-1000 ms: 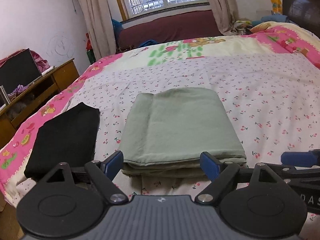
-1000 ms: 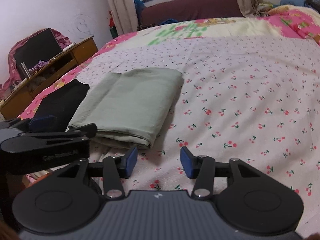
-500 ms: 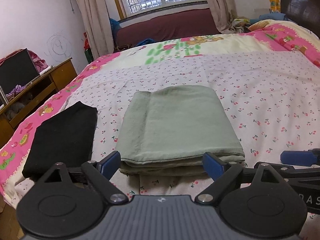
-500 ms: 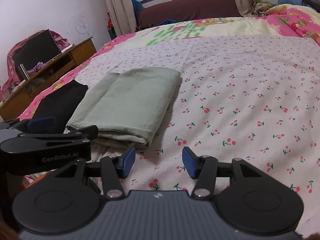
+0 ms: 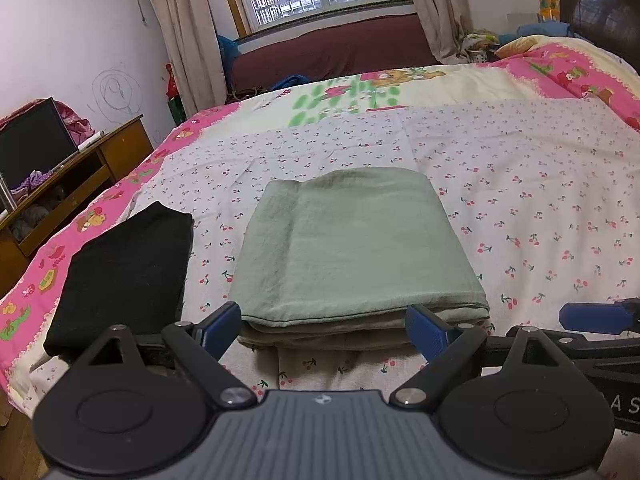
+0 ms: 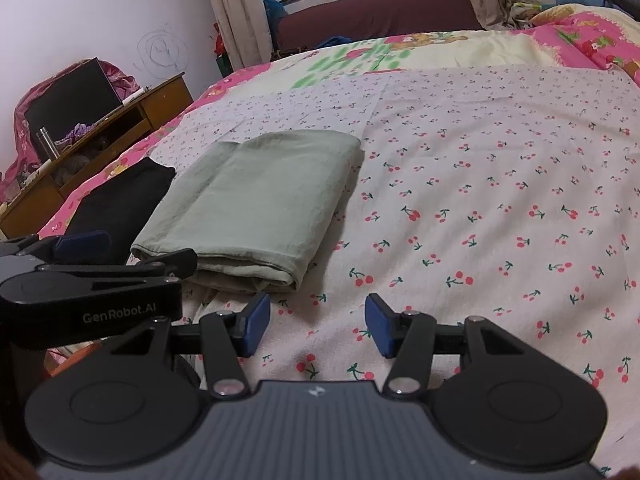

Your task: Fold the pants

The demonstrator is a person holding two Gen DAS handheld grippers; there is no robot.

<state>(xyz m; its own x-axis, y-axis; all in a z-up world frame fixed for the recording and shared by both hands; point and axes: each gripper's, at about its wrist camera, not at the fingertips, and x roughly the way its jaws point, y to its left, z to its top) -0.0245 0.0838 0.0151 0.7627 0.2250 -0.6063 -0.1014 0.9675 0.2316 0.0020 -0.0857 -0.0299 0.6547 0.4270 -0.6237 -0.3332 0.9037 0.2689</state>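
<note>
Both my claws, the left claw spread wide and the right claw half spread, grip nothing, while the green pants lie fully folded just ahead of my left claw, so nothing appears left but withdrawal.

Black garment's near end hidden behind left gripper, right gripper cut off at frame edge

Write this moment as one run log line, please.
green pants: folded, on bed | black garment: folded, left of them | left gripper: open, empty | right gripper: open, empty
</note>
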